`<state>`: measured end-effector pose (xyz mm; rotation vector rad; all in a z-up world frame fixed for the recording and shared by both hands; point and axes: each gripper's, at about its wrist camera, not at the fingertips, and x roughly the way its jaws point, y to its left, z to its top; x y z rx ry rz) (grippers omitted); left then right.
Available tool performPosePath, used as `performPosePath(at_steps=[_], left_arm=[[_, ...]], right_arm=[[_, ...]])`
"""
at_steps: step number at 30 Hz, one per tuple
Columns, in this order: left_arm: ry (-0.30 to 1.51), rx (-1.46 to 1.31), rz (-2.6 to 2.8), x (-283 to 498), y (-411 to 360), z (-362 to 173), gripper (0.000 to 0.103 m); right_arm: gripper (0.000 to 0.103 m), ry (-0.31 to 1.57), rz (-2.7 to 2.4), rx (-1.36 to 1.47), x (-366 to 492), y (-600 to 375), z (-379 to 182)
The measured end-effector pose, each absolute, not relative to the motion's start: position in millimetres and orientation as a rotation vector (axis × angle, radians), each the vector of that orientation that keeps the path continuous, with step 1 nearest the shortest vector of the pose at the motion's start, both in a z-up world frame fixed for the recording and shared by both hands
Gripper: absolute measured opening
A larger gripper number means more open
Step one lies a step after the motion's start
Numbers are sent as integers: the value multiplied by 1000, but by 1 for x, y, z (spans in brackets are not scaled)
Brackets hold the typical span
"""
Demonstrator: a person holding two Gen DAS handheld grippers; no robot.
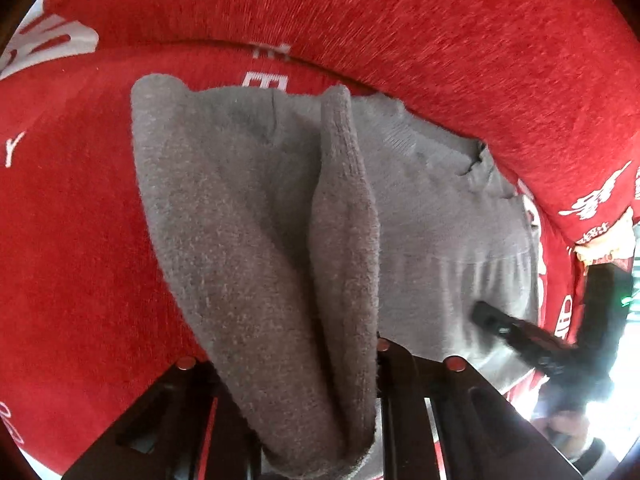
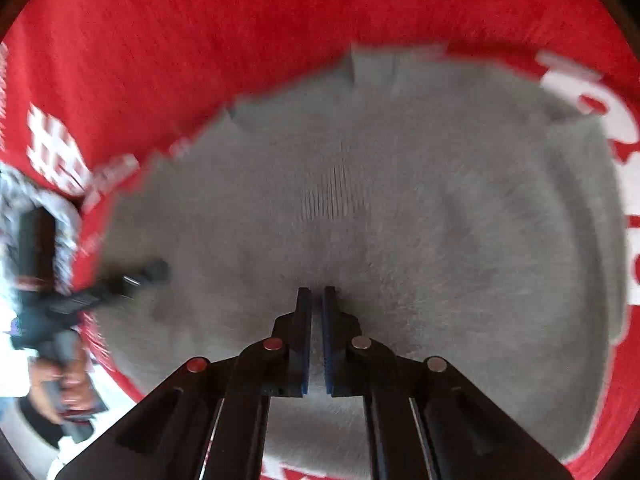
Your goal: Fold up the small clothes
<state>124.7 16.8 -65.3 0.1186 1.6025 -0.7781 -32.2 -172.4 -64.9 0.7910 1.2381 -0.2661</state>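
Observation:
A small grey knit sweater (image 1: 440,208) lies on a red cloth surface (image 1: 80,240). My left gripper (image 1: 320,420) is shut on a fuzzy grey fold of it (image 1: 260,220), lifted up in front of the camera and hiding the fingertips. In the right wrist view the sweater (image 2: 440,220) fills the middle. My right gripper (image 2: 317,300) has its blue-padded jaws nearly together, tips down at the sweater's surface; no fabric shows between them. It also shows in the left wrist view (image 1: 492,318) at the sweater's right. The left gripper (image 2: 156,270) shows at the left.
The red cloth with white print (image 2: 56,148) covers the whole surface and a raised red cushion (image 1: 440,40) stands behind the sweater. A bright floor area (image 1: 616,392) lies past the right edge. The person's hand (image 2: 60,388) holds the left gripper's handle.

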Motion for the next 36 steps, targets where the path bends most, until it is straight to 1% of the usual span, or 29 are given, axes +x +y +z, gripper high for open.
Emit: performPosePath(at_steps=[3, 7, 10, 13, 15, 18, 20, 21, 23, 25, 26, 28, 33, 34, 36], left_arm=[[1571, 49, -831, 121, 8, -43, 17], [1494, 73, -942, 100, -33, 0, 17], [1436, 123, -1030, 76, -74, 27, 17], [1403, 194, -1093, 47, -115, 41, 17], [1357, 306, -1096, 21, -151, 40, 17], [1323, 467, -1054, -13, -194, 23, 17], [1288, 594, -1008, -36, -214, 3, 18], [1282, 619, -996, -44, -218, -2, 22], [1277, 625, -999, -55, -220, -8, 41], [1250, 625, -1022, -66, -220, -2, 53], [1231, 633, -1034, -71, -220, 0, 58], [1212, 643, -1073, -84, -226, 5, 64], [1237, 574, -1205, -97, -235, 16, 64], [1208, 572, -1250, -102, -234, 27, 64], [1133, 586, -1279, -108, -225, 44, 64]], right_arm=[[2, 1233, -247, 792, -41, -177, -64], [2, 1192, -186, 928, -58, -197, -63], [6, 1126, -158, 1048, -72, -207, -58], [6, 1029, -141, 1169, -102, -230, -51], [6, 964, -154, 1238, -127, -248, -49], [6, 889, -186, 1350, -159, -269, -59], [10, 848, -216, 1430, -177, -276, -72], [10, 834, -223, 1459, -184, -278, -78], [10, 810, -228, 1511, -193, -280, -89], [10, 785, -216, 1552, -193, -280, -98], [10, 771, -208, 1568, -194, -280, -101], [10, 760, -198, 1580, -194, -280, -103], [13, 718, -170, 1647, -197, -287, -111], [18, 700, -163, 1663, -202, -295, -113], [23, 656, -148, 1711, -208, -299, -114]])
